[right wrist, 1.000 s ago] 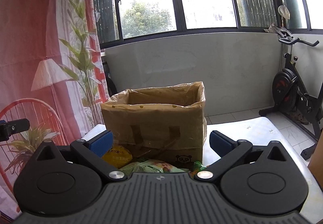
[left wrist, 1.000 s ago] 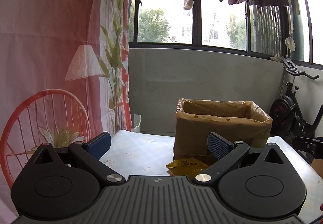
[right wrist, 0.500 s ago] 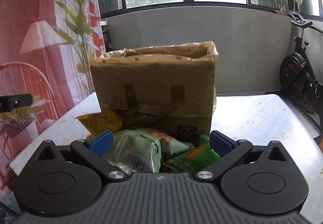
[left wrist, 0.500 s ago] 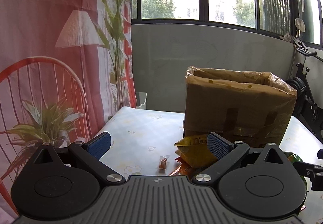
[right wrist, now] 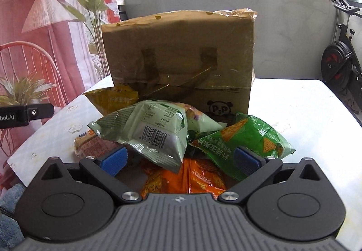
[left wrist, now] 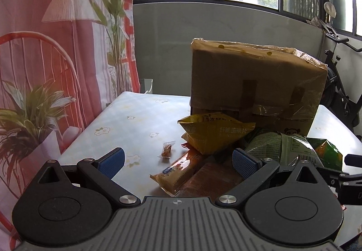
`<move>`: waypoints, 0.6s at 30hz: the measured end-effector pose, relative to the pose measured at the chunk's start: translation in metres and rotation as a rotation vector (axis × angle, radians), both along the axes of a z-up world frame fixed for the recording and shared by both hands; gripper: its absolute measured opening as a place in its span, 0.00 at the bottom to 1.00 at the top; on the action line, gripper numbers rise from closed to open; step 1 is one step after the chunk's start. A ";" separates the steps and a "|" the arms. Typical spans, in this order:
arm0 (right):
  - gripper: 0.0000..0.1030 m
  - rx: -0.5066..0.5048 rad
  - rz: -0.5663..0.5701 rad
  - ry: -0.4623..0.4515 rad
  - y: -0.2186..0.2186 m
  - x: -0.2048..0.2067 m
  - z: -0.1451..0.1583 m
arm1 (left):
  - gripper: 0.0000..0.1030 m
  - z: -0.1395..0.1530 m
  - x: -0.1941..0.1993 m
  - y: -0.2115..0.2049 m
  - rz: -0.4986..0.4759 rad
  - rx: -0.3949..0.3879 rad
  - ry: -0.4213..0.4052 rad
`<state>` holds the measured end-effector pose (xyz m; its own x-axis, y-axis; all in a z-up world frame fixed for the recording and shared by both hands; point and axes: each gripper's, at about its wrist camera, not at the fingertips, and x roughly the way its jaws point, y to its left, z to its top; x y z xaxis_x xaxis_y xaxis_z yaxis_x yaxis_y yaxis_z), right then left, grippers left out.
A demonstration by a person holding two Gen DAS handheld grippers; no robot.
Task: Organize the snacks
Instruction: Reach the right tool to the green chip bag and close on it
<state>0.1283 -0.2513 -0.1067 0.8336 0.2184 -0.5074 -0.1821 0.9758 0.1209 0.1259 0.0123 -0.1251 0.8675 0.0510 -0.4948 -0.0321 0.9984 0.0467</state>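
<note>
A tall cardboard box [left wrist: 255, 83] lined with plastic stands on the table; it also shows in the right wrist view [right wrist: 181, 56]. A pile of snack bags lies in front of it. A yellow bag [left wrist: 212, 133] leans on the box. A pale green bag [right wrist: 149, 131] lies on top, with a bright green bag [right wrist: 244, 140] to its right and an orange bag [right wrist: 192, 178] beneath. A long orange packet [left wrist: 178, 171] and a small wrapped candy [left wrist: 167, 149] lie to the left. My left gripper [left wrist: 178, 161] is open and empty over the long packet. My right gripper [right wrist: 179, 159] is open over the pile, touching nothing.
The table [left wrist: 135, 121] has a pale floral cloth. A red printed curtain [left wrist: 45, 47] hangs at the left. An exercise bike [right wrist: 339, 63] stands at the right. A grey wall [left wrist: 226, 31] and windows are behind. A blue cloth [right wrist: 9, 201] lies at the lower left.
Both grippers have tilted down and moved closer to the table. The snack pile has come into full view between the fingers. Both stay open.
</note>
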 end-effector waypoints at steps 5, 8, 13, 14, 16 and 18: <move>1.00 -0.001 -0.069 -0.048 -0.013 0.005 0.009 | 0.99 -0.004 0.005 0.000 0.012 -0.005 0.013; 1.00 -0.006 -0.115 -0.049 -0.023 0.012 0.008 | 0.98 -0.005 0.008 -0.001 0.018 -0.002 0.016; 1.00 0.016 -0.183 -0.041 -0.044 0.028 0.008 | 0.94 -0.005 0.010 -0.002 0.035 -0.002 0.010; 1.00 0.024 -0.192 -0.028 -0.047 0.033 0.007 | 0.94 -0.005 0.011 -0.001 0.040 -0.003 0.008; 1.00 0.056 -0.210 0.030 -0.056 0.044 0.004 | 0.94 -0.006 0.012 -0.001 0.047 -0.001 0.012; 1.00 0.097 -0.246 0.071 -0.064 0.052 -0.001 | 0.94 -0.007 0.014 -0.002 0.051 0.001 0.017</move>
<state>0.1799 -0.3151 -0.1073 0.8305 0.0644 -0.5532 0.0714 0.9728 0.2204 0.1404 0.0104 -0.1317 0.8552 0.0949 -0.5095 -0.0818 0.9955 0.0482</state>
